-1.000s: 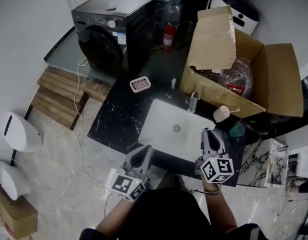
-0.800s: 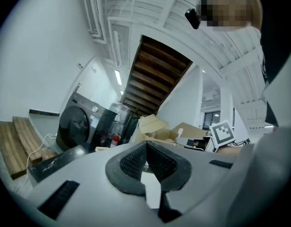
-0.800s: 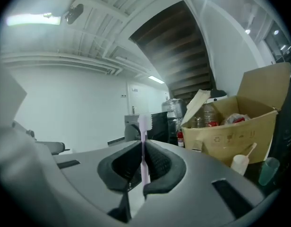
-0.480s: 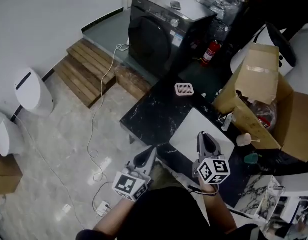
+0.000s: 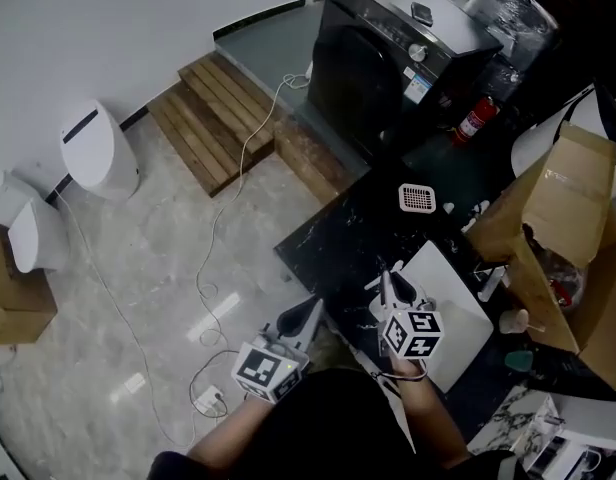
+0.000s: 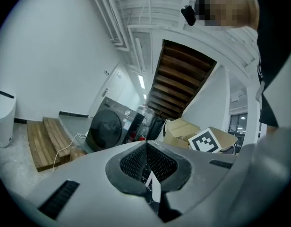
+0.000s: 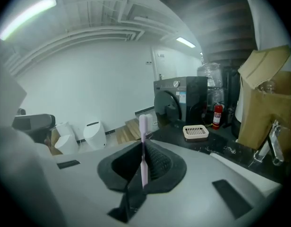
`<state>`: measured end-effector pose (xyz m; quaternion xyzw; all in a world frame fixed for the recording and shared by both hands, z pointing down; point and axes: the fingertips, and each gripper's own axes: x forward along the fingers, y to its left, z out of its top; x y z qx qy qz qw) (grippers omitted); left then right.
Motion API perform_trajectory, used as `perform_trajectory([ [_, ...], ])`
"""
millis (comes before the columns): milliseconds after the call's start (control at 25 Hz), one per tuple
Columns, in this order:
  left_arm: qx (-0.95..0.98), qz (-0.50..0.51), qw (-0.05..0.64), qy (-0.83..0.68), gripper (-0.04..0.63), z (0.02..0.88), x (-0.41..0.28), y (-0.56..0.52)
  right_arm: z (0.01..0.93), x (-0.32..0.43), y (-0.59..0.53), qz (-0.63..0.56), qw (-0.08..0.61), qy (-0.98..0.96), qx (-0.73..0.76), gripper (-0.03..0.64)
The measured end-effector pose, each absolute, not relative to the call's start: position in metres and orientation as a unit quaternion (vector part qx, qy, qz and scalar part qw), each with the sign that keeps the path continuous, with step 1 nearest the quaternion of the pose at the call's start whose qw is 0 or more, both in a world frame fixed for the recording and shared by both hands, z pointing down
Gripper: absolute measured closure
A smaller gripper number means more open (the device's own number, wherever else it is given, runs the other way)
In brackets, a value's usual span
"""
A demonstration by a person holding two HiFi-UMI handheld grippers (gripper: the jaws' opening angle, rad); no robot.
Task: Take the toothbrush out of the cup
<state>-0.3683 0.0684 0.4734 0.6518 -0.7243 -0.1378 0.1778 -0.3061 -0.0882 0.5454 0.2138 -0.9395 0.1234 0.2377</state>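
In the head view, the grey left gripper [image 5: 310,311] is held just off the near edge of the black marble counter [image 5: 340,236]. In the left gripper view its jaws are seen pressed together on nothing. The grey right gripper [image 5: 388,282], above the counter's near edge, is clenched on the slim pink toothbrush [image 7: 144,143], head end upward. No cup surrounds the toothbrush, so removal is judged done; only setting it down may remain.

Glossy marbled counter [image 5: 333,243], smooth plastic toothbrush [image 7: 144,148]
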Motion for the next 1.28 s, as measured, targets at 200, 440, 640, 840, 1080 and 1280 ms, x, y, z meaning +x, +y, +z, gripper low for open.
perform_trajectory([
  [200,0.648,-0.126,0.209,-0.721,0.572,0.492,-0.384,0.044,0.591,-0.325,-0.106,0.147,0.276,-0.928,0.200,0.584],
  [440,0.641,-0.118,0.234,-0.722,0.572,0.513,-0.399,0.017,0.625,-0.345,-0.121,0.192,0.290,-0.919,0.184,0.583],
  [640,0.642,-0.113,0.235,-0.721,0.572,0.521,-0.405,0.001,0.663,-0.359,-0.128,0.236,0.307,-0.904,0.180,0.584],
  [840,0.629,-0.120,0.250,-0.726,0.572,0.527,-0.408,-0.002,0.691,-0.370,-0.131,0.257,0.323,-0.894,0.176,0.578],
  [1080,0.613,-0.119,0.259,-0.737,0.572,0.533,-0.416,0.000,0.707,-0.376,-0.131,0.252,0.347,-0.885,0.180,0.575],
  [1280,0.603,-0.120,0.256,-0.746,0.572,0.531,-0.425,0.005,0.712,-0.373,-0.131,0.250,0.357,-0.881,0.185,0.574],
])
